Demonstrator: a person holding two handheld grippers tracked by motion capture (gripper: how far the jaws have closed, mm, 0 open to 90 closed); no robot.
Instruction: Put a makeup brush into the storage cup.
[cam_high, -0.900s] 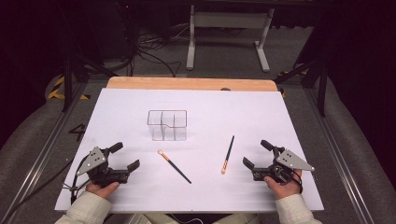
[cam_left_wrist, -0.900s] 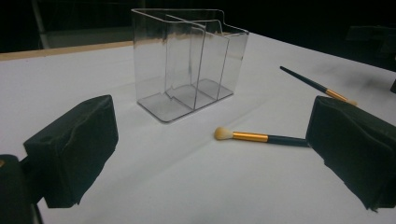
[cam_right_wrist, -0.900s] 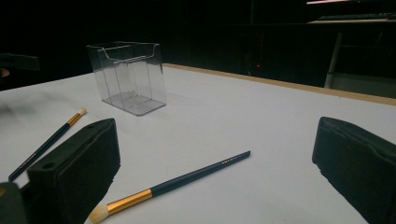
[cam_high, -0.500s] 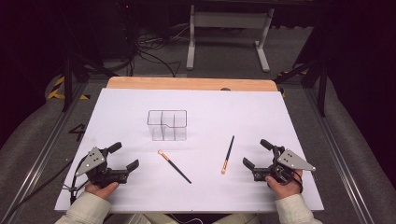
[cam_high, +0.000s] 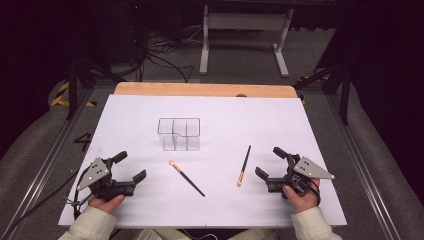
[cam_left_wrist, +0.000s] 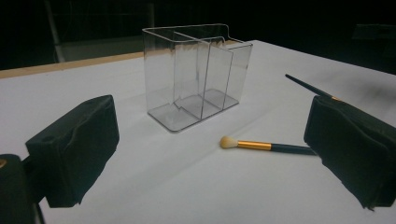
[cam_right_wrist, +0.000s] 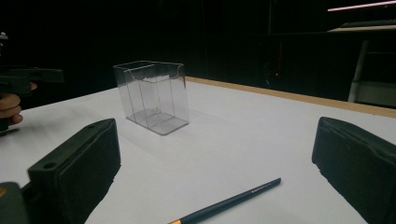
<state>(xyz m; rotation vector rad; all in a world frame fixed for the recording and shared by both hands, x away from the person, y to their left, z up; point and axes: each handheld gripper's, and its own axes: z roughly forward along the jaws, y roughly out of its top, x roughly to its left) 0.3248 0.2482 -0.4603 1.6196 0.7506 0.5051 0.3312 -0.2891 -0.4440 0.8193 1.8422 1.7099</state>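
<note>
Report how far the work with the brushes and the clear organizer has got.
Nothing looks done: the clear organizer stands empty. Nothing is in hand: the left gripper and right gripper rest open on the table. Left to do, presumably: both makeup brushes, the left brush and the right brush, lie flat, untouched.

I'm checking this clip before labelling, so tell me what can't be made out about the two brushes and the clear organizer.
- Left brush: handle end hidden behind a jaw, left gripper view.
- Right brush: bristle tip cut off by the bottom edge, right gripper view.
- Clear organizer: compartment count unclear, high view; walls transparent and small.
</note>
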